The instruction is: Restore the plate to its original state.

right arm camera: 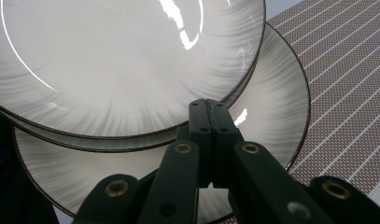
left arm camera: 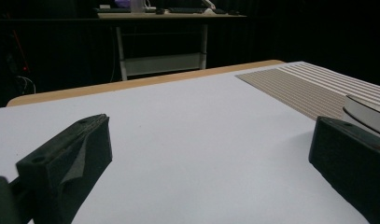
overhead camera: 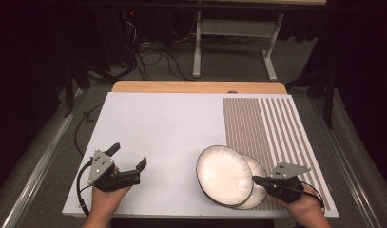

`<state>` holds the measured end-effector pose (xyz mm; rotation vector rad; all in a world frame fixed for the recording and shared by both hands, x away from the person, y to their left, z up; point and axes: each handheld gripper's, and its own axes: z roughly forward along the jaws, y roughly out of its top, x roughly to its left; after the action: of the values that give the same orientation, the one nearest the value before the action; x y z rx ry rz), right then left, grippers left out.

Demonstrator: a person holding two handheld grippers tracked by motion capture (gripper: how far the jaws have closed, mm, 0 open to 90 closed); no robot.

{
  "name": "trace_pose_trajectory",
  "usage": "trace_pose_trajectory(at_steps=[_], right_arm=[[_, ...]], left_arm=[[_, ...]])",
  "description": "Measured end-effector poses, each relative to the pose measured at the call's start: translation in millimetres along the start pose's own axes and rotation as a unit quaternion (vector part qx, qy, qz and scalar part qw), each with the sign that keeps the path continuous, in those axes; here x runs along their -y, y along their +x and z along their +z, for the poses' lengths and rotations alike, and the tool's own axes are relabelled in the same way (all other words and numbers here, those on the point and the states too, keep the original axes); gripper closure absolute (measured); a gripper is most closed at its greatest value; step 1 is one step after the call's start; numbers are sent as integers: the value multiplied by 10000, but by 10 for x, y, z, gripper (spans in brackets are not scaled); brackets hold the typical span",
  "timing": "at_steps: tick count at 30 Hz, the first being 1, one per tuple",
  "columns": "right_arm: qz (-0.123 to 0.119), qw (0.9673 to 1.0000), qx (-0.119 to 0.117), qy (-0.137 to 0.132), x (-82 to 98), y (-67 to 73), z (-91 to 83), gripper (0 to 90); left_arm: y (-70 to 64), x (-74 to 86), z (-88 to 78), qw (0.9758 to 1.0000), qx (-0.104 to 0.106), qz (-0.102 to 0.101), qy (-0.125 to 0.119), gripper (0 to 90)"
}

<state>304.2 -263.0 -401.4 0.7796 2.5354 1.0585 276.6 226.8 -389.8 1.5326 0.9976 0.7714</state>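
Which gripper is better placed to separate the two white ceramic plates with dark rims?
Right. The right gripper is shut at the upper plate's rim, over the lower plate. The left gripper stands open, apart.

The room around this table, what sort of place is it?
Probably a lab or recording studio, not a kitchen: black curtains surround the white table, loose cables run over the carpet, and a desk frame stands behind.

Black two-jaw left gripper (overhead camera: 129,156) and right gripper (overhead camera: 254,179), each topped by a grey three-cornered plate with small holes. Black cable looping from each. Brass-coloured rivets along the black linkage arms. Bare forearms, no sleeves.
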Motion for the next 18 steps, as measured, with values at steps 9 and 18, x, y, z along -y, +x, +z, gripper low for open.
trace_pose_trajectory(at_steps=[9,18], right_arm=[[29,10000,10,3,5,2,-6,900],[31,10000,15,20,6,-3,-9,900]], left_arm=[[-10,-4,-15,9999,-3,25,-118,0],[-9,-3,-19,9999,22,51,-132,0]])
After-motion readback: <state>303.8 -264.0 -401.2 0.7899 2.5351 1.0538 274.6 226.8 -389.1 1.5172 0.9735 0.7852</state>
